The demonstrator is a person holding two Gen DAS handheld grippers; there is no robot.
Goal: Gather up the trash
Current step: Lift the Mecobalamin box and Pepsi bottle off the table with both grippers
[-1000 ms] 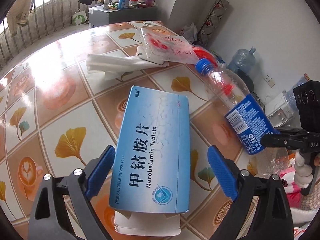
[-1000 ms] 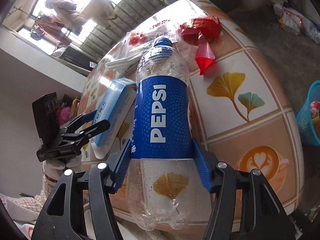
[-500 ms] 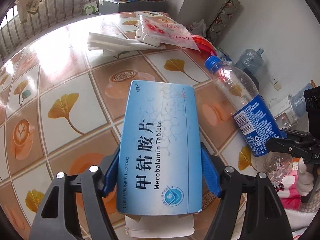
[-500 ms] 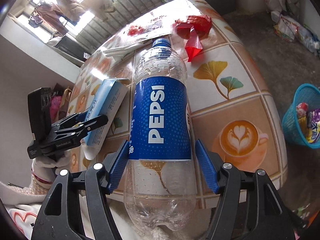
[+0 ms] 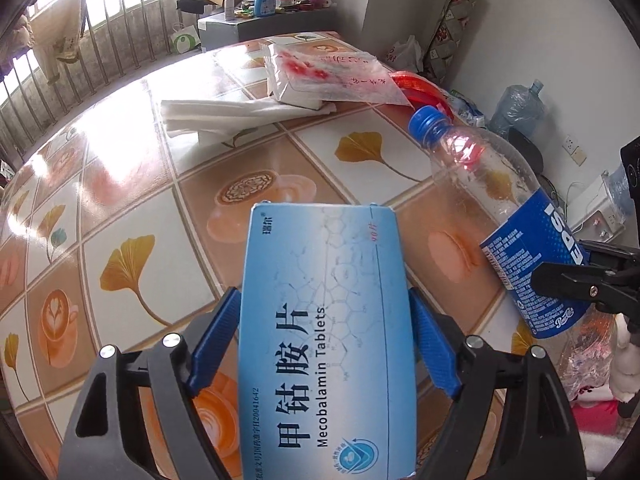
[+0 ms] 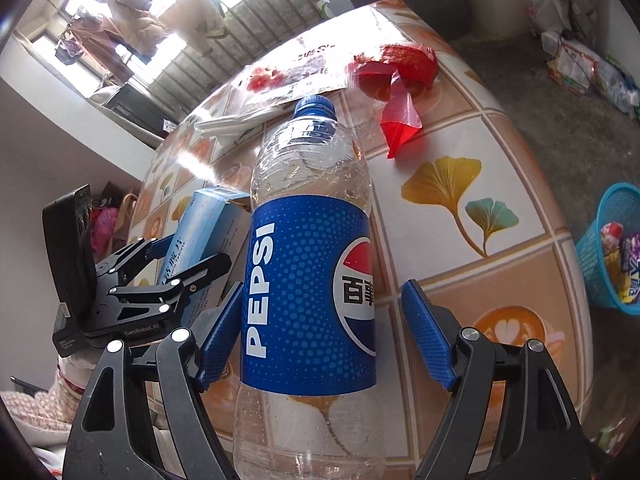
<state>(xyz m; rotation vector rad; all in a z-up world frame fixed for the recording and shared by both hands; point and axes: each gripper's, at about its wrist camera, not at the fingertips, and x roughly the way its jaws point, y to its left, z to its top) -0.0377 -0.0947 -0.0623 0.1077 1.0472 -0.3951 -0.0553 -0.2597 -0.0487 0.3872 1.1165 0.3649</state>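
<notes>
the light, crushable clear plastic pepsi bottle (image 6: pixel 308 280), mid-frame, sits between the widening, loose right gripper (image 6: pixel 322 332) pads; grip its label.

**A:** What sits between your right gripper's (image 6: pixel 322 286) blue pads?

**B:** The clear plastic Pepsi bottle with the blue label and cap (image 6: pixel 308 300), cap towards twelve o'clock. Your jaws have just been opening. The pad at three o'clock stands clear of the label, and the one at nine o'clock is just beside it.

**A:** And further out?

**B:** At nine o'clock your left gripper (image 6: pixel 192 252) has just been opening too, with the pale blue cardboard tablet box (image 6: pixel 204 216) between its fingers. A crumpled red plastic wrapper (image 6: pixel 400 80) lies on the tiled-pattern table (image 6: pixel 500 152) at one o'clock. At three o'clock, a blue mesh basket (image 6: pixel 608 248) sits on the floor.
</notes>
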